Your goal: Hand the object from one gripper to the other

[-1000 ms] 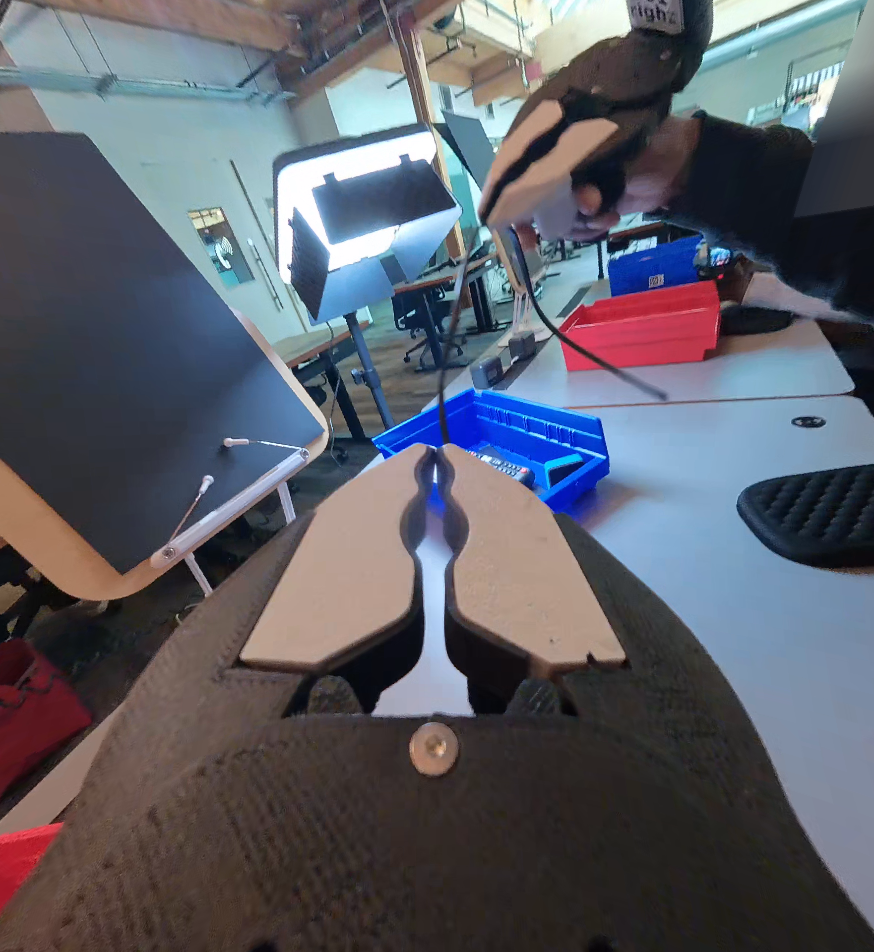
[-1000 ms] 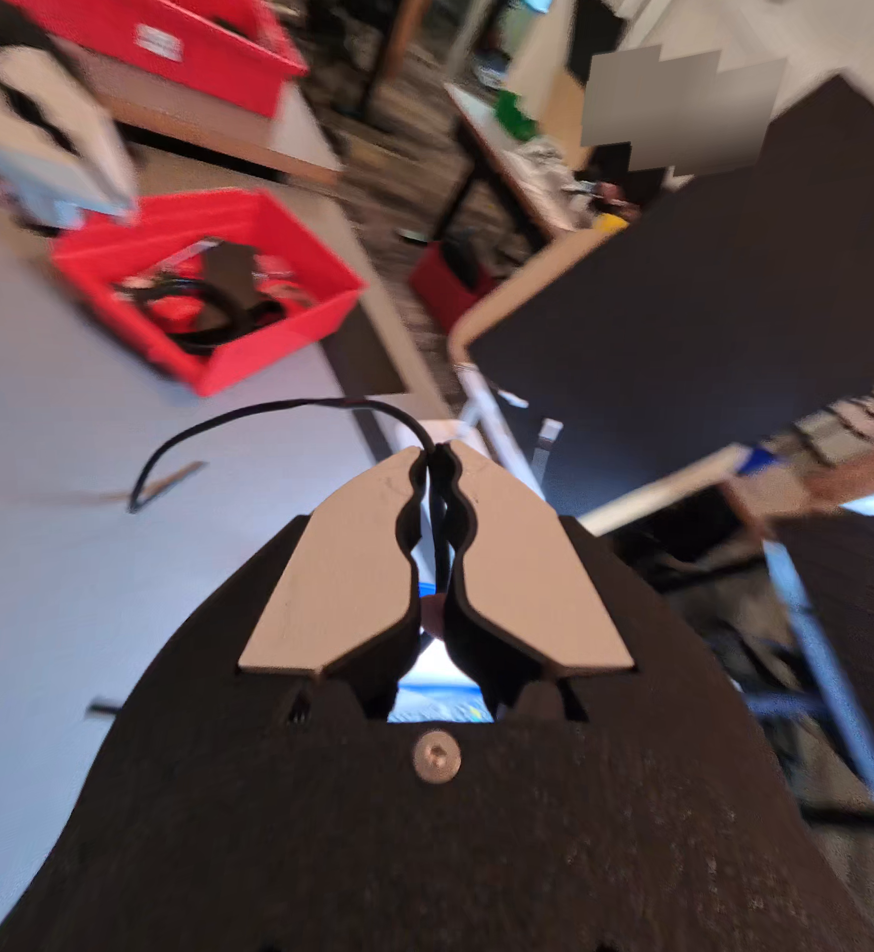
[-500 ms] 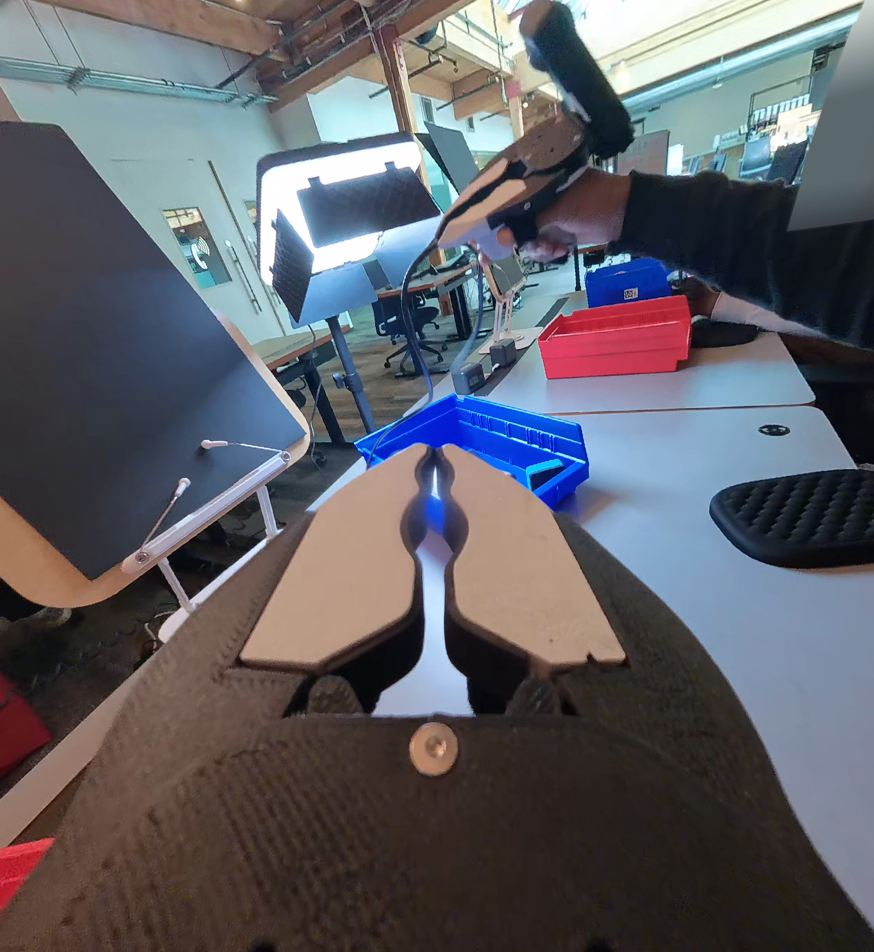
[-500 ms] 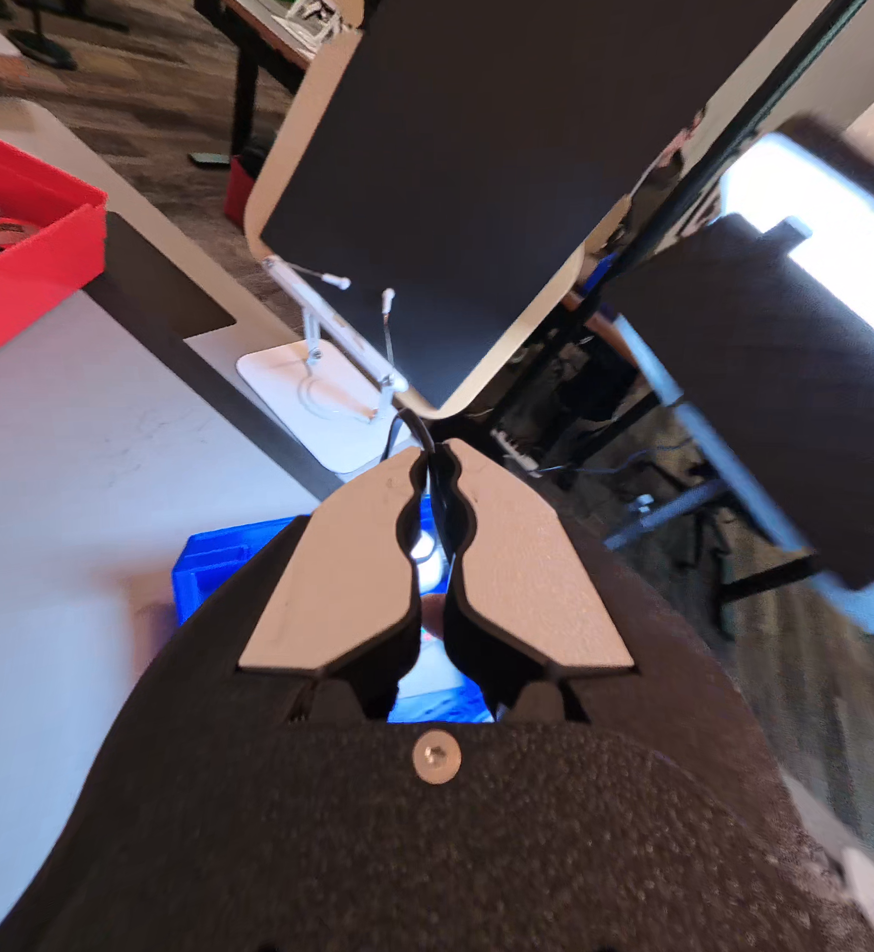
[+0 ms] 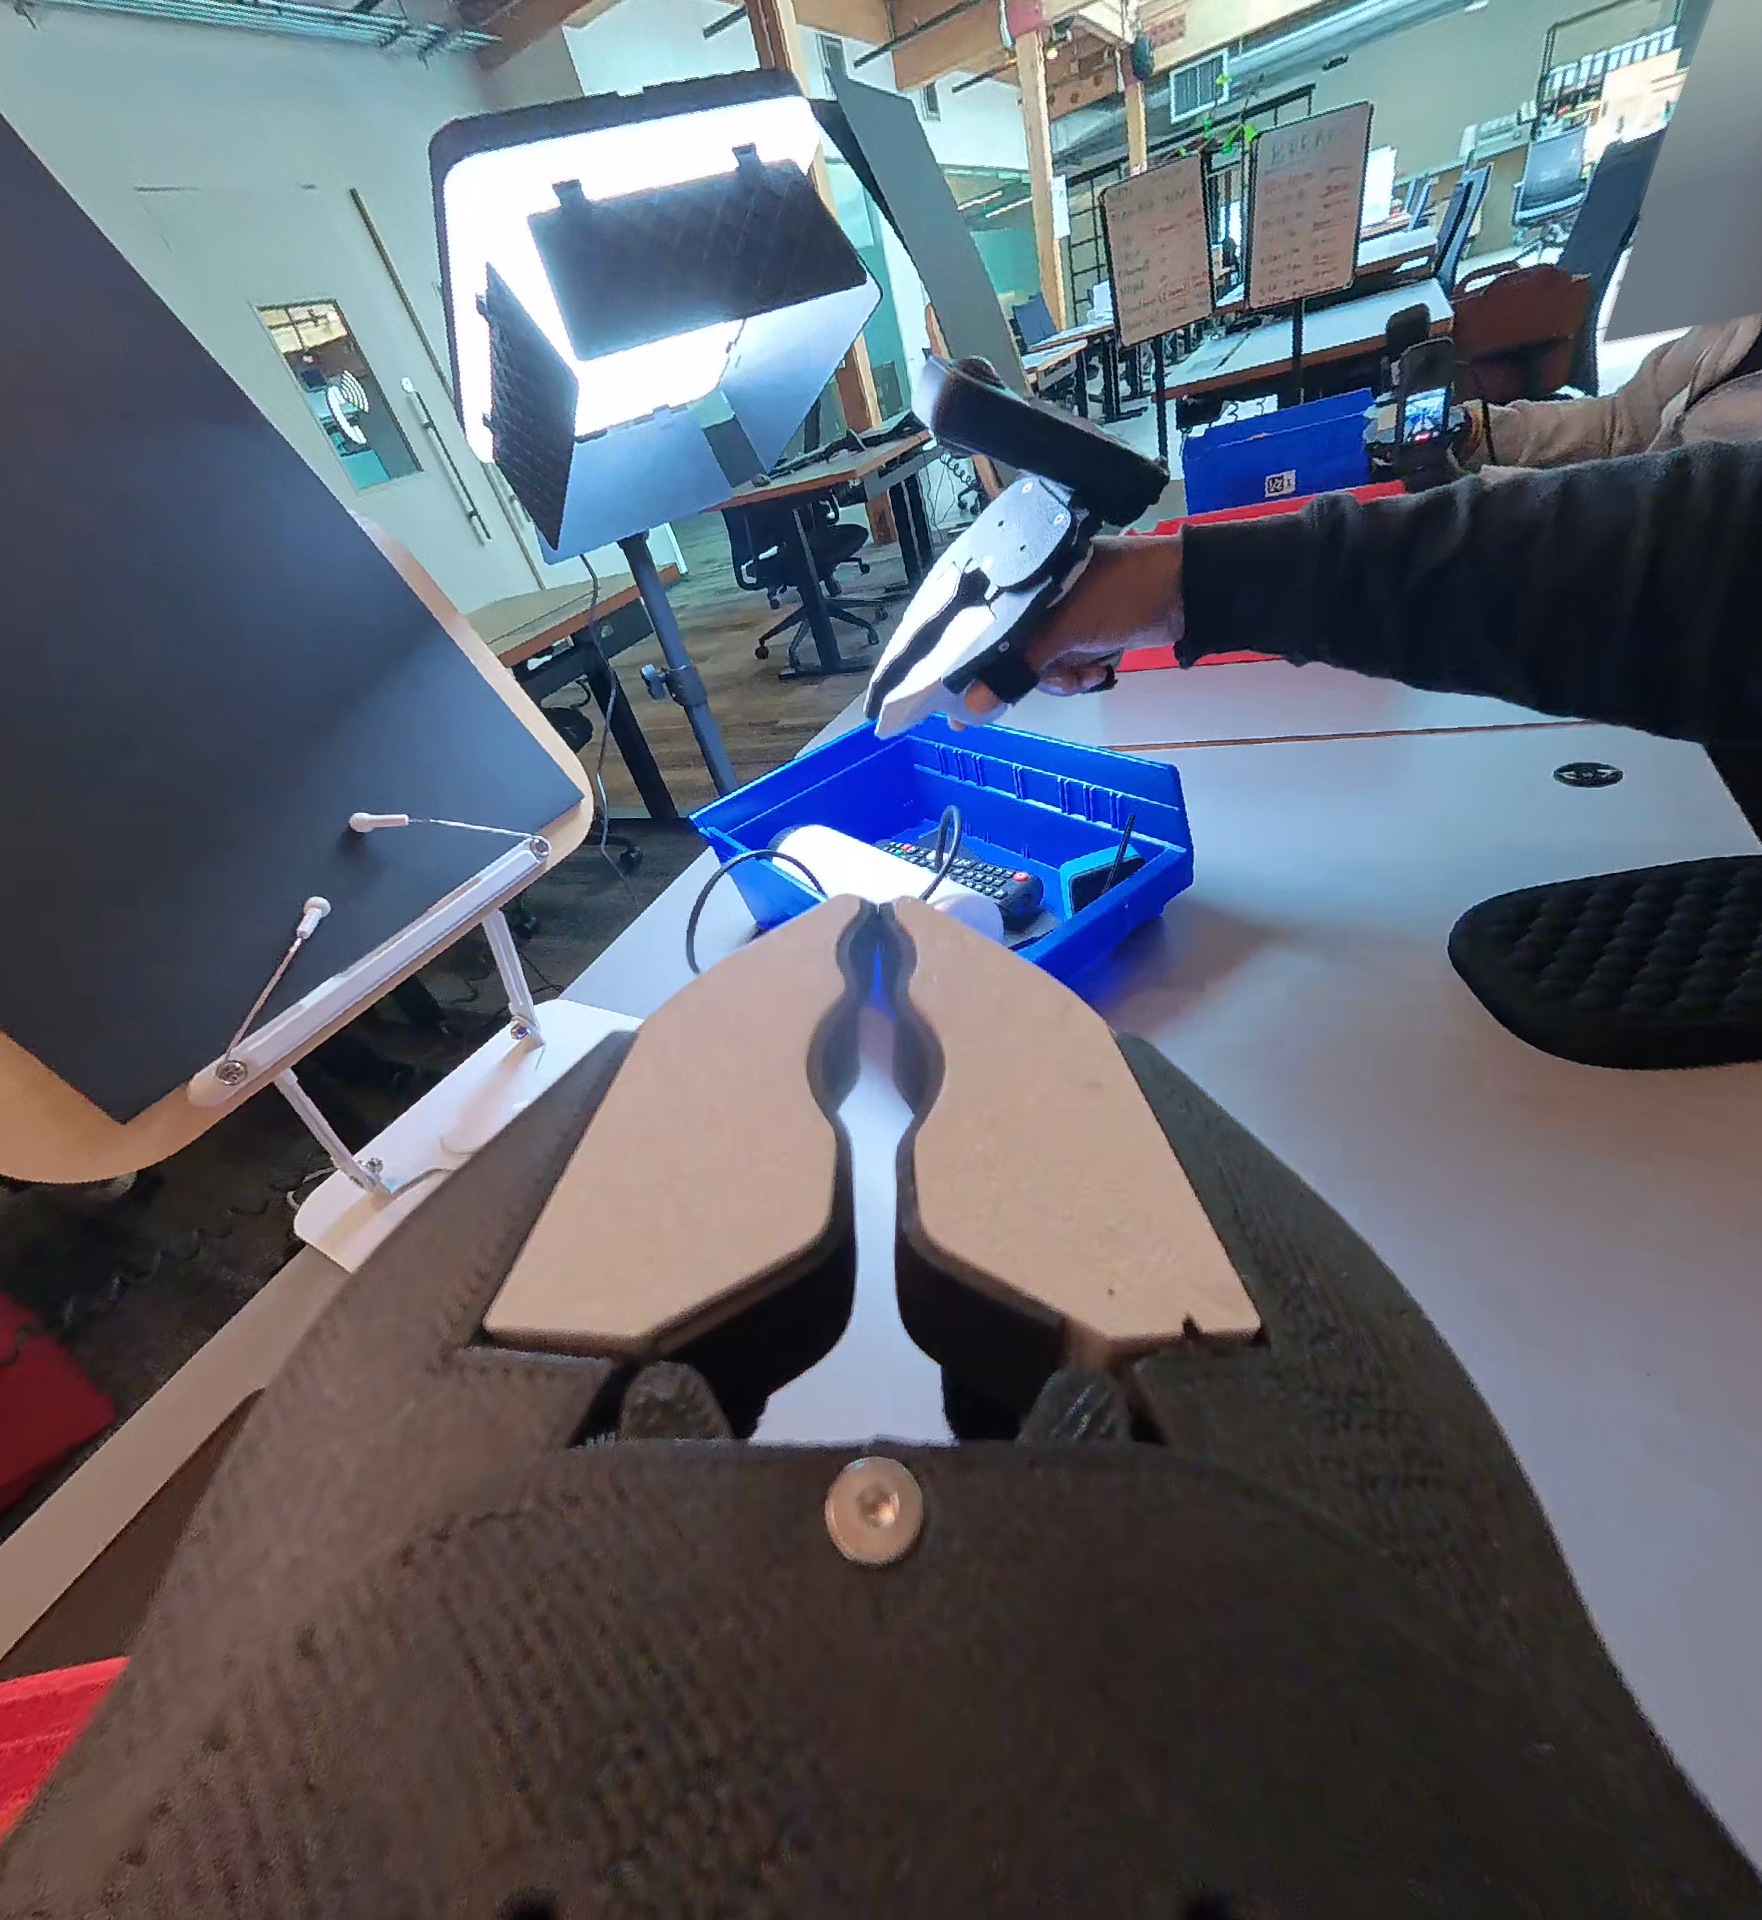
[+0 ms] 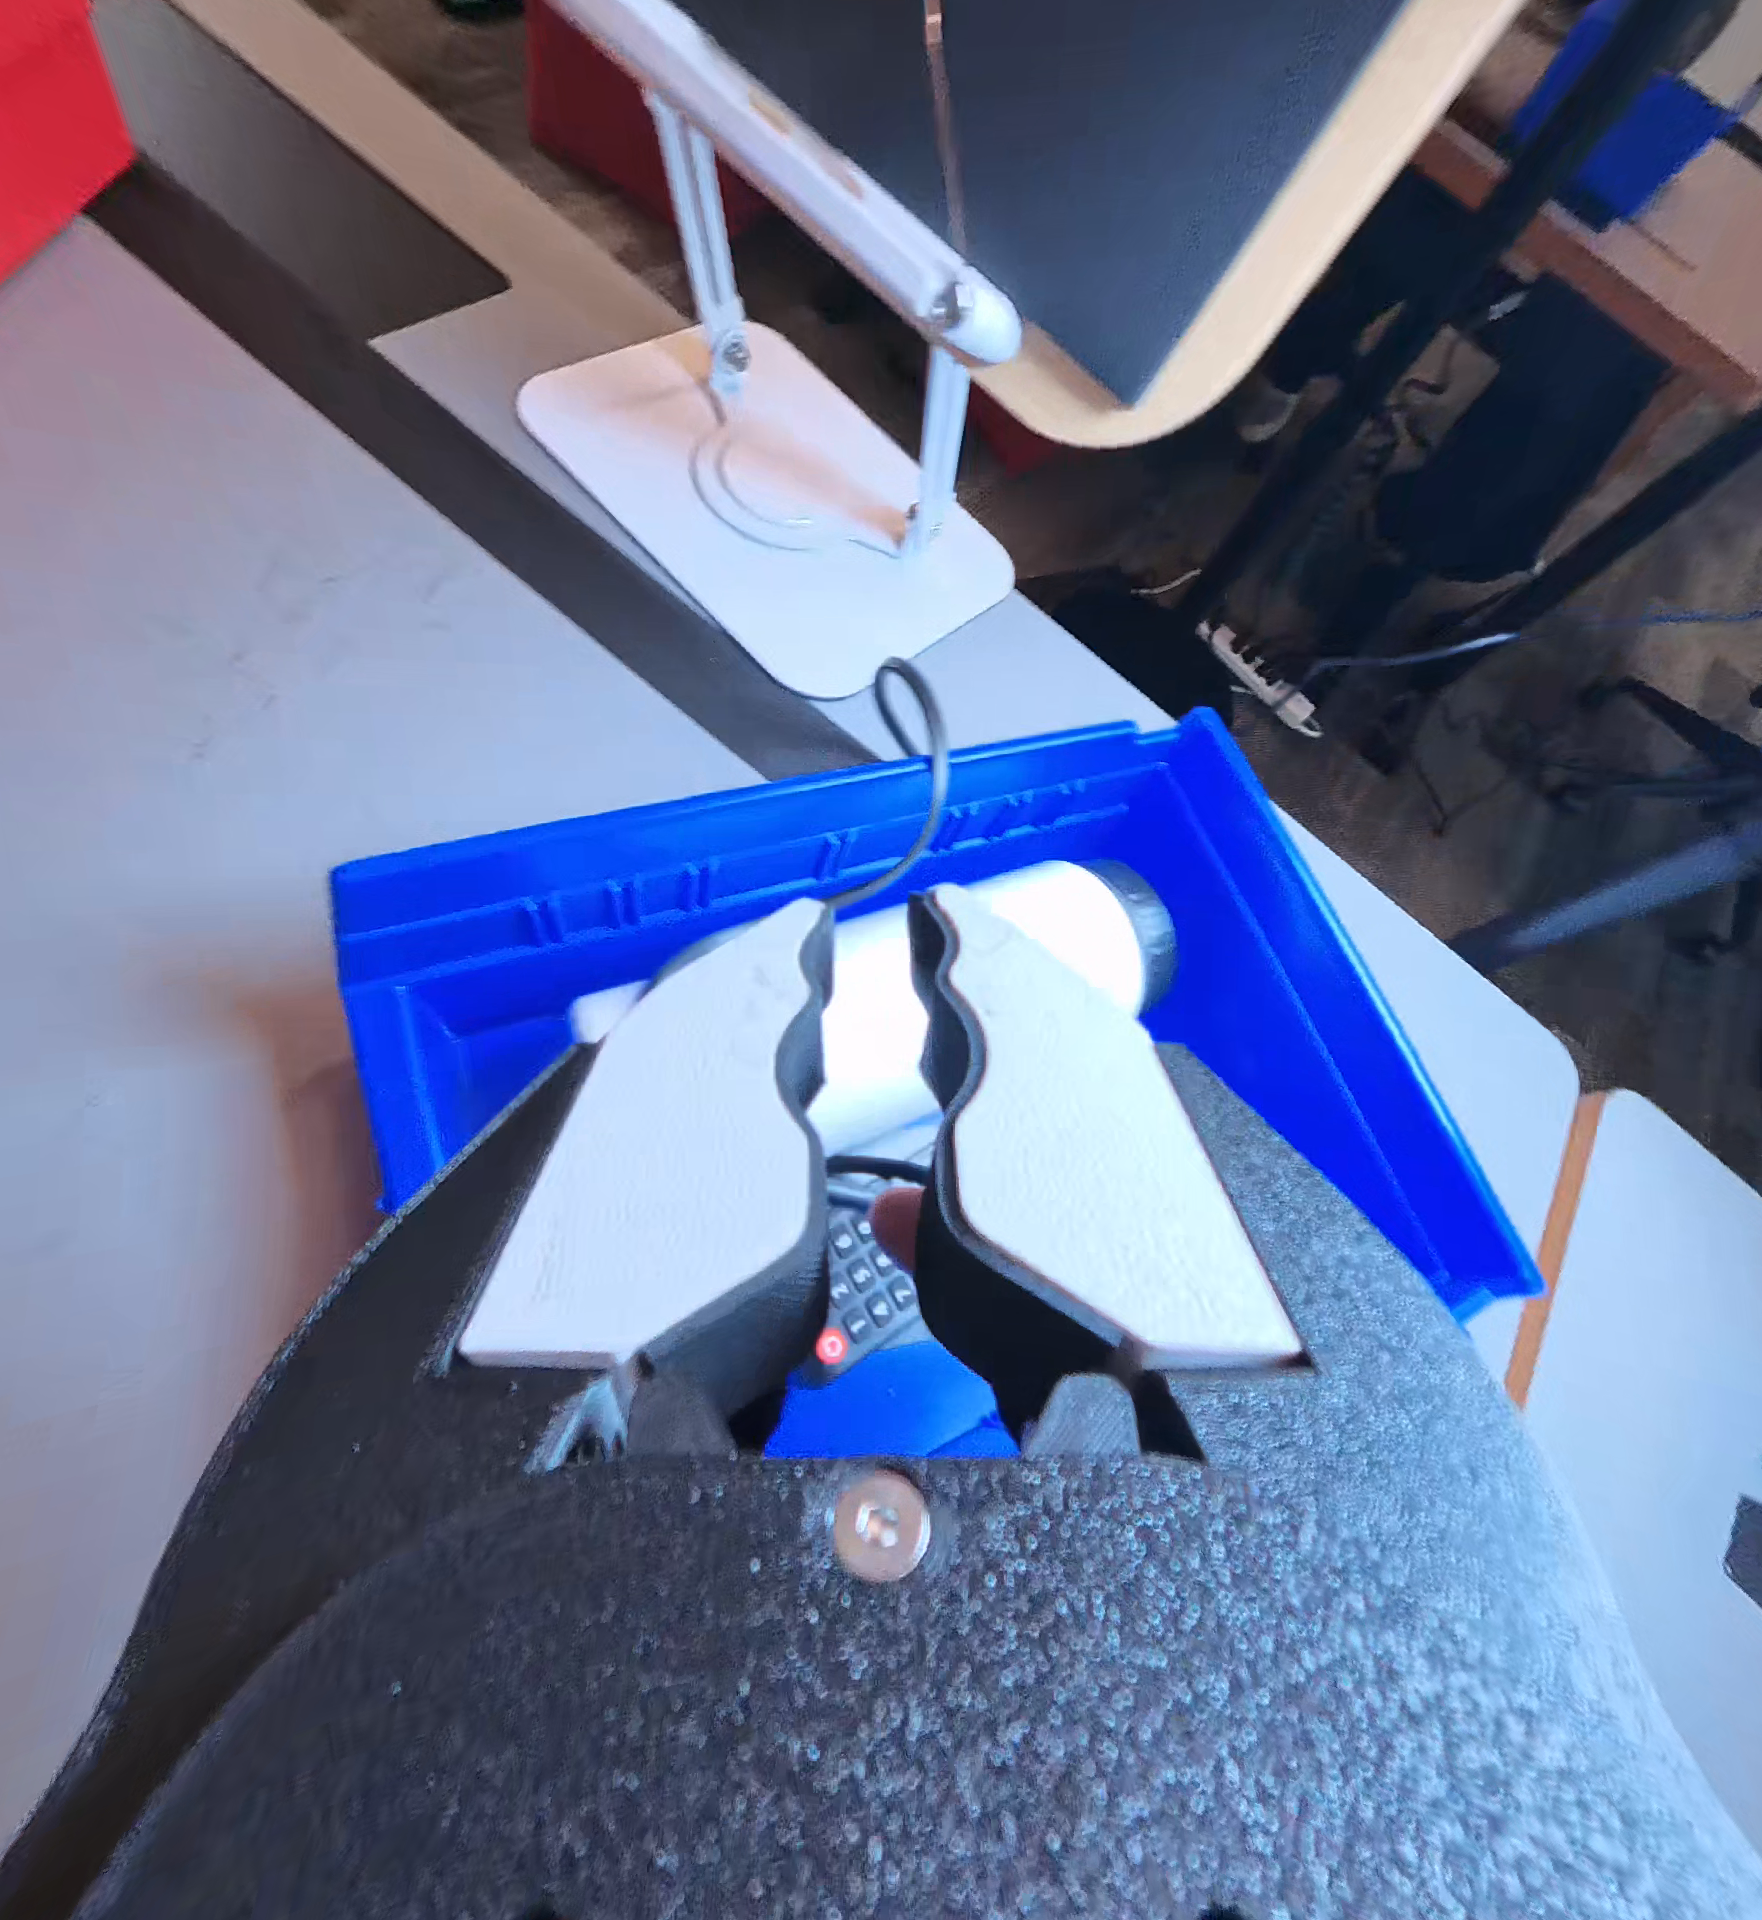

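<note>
We hold our right gripper [image 6: 864,914] over the blue bin [image 6: 1303,1049], its jaws parted a little way with nothing between them. The thin black cable [image 6: 924,769] lies just beyond the fingertips: it runs up from the left fingertip, crosses the far wall of the bin and ends in a small loop on the grey table [image 6: 181,623], near the white base of a stand [image 6: 783,499]. We cannot tell whether it touches the fingertip.

Inside the bin, under the parted fingers, lie a white cylinder [image 6: 1064,935] and a black remote control [image 6: 861,1299] with a red button.

In the left wrist view our left gripper [image 5: 879,914] sits low over the near table, jaws almost closed with only a narrow slit between them, and empty. Beyond it stands the blue bin [image 5: 1147,831], where the black cable [image 5: 721,894] curves out over its left side. The right gripper [image 5: 903,707] hangs above the bin's far edge, held by a hand [image 5: 1105,613] in a dark sleeve. A black textured pad [image 5: 1666,956] rests on the table to the right.
</note>
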